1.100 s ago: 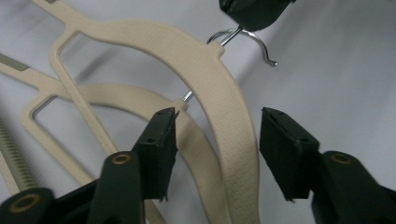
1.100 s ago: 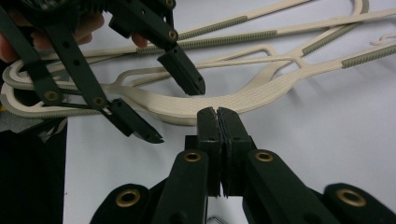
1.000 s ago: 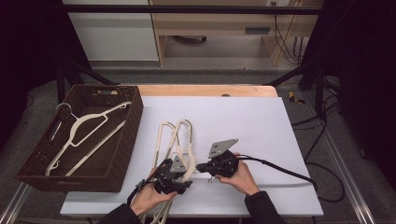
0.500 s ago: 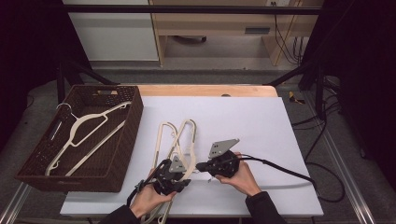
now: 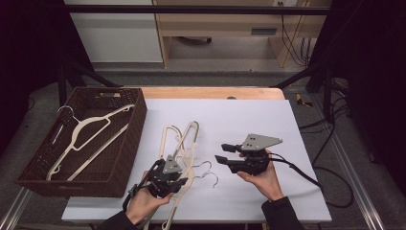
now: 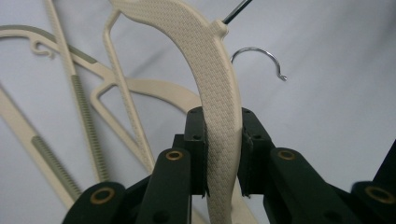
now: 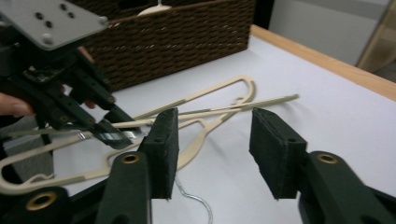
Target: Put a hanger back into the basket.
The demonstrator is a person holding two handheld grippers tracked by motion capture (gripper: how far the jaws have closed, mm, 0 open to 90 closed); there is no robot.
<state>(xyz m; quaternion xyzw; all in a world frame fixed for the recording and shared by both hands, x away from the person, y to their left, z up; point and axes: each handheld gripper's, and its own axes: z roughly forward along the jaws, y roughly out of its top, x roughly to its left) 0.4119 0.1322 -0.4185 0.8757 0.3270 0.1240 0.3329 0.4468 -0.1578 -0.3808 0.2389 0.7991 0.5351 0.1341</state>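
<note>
Near the front edge of the tabletop point(image 5: 297, 120), left of centre, the left gripper point(image 5: 168, 178) is clamped on the curved shoulder of a cream plastic hanger point(image 6: 219, 107); the left gripper view shows both jaws pressed flat against that textured arm. This hanger belongs to a small pile of hangers point(image 5: 181, 139) whose long arms run from the front edge away toward the back edge, leaning slightly right, with the wire hooks point(image 5: 207, 173) curling out to the right, toward the other hand. The right gripper point(image 5: 225, 153) hovers just beside those hooks, jaws spread apart and holding nothing, pointing left at the pile. It looks the nearer tool to the hooks, while the left one already has the hanger's shoulder. A brown wicker basket point(image 5: 129, 158) sits along the left edge with one white hanger point(image 5: 91, 127) already inside, so the gripped hanger would probably need to travel left, long axis roughly in line with the basket's length.
</note>
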